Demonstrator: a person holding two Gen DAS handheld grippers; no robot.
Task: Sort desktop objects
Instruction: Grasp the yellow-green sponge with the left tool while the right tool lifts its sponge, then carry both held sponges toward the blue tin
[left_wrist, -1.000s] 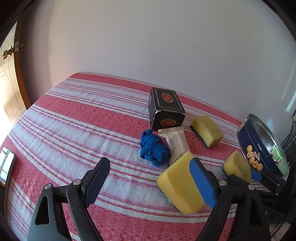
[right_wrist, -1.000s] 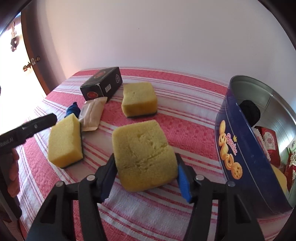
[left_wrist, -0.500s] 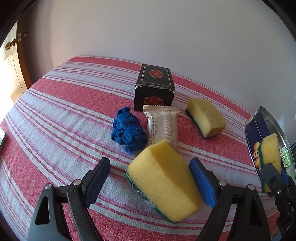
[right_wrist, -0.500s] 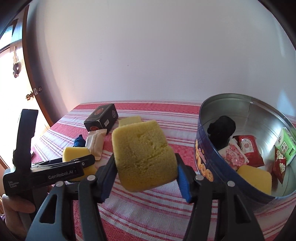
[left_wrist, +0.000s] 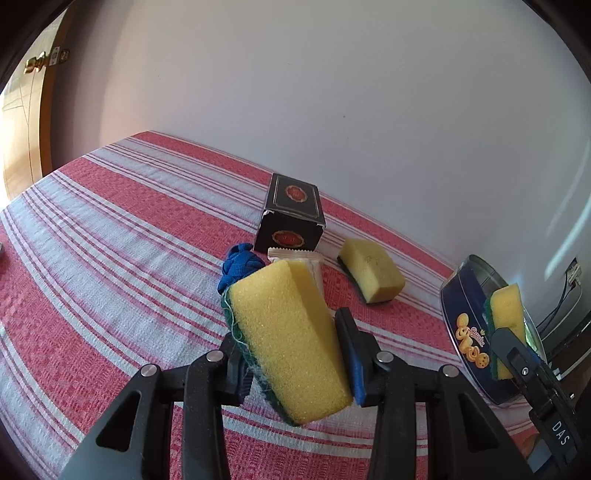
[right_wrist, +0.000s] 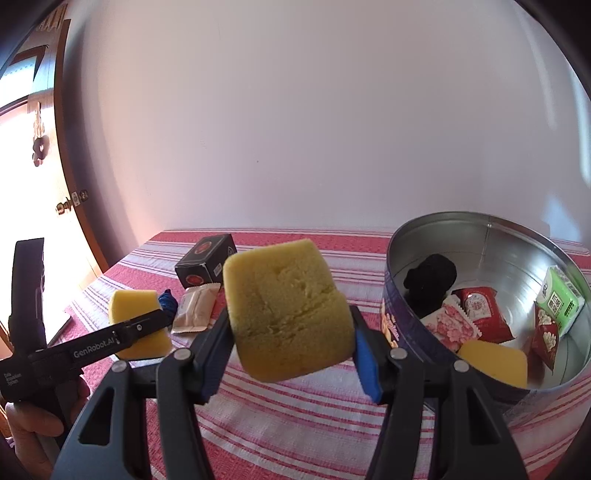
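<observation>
Both claws are loaded! The left claw (left_wrist: 295, 373) is clamped on a yellow sponge (left_wrist: 288, 339), green scrub side against the left pad, lifted off the striped counter (left_wrist: 110, 258). The right claw (right_wrist: 291, 354) is squeezed tight on a second sponge (right_wrist: 288, 314), carried high just beside the open cookie tin (right_wrist: 517, 384).

Look inside that tin: a sponge piece (right_wrist: 493, 362) sits against the near wall, along with red snack packs (right_wrist: 480, 314), a green packet (right_wrist: 559, 295) and something black (right_wrist: 430, 277). So the tin looks like the drop spot.

The step in hand, I'd say, is the right-hand drop. To do it well, bring that sponge over the rim and clear of it before the pads part, aiming for the bare metal floor toward the middle so it lands flat. The foam is springy and squashed, so ease the grip off rather than snapping it, or it may bounce out.

The left sponge should wait its turn to the side; two claws at one rim risk a bump. On the counter lie a third sponge (left_wrist: 371, 271), a black box (left_wrist: 291, 221), a white wrapper (left_wrist: 312, 260) and a blue cloth bundle (left_wrist: 240, 267).
</observation>
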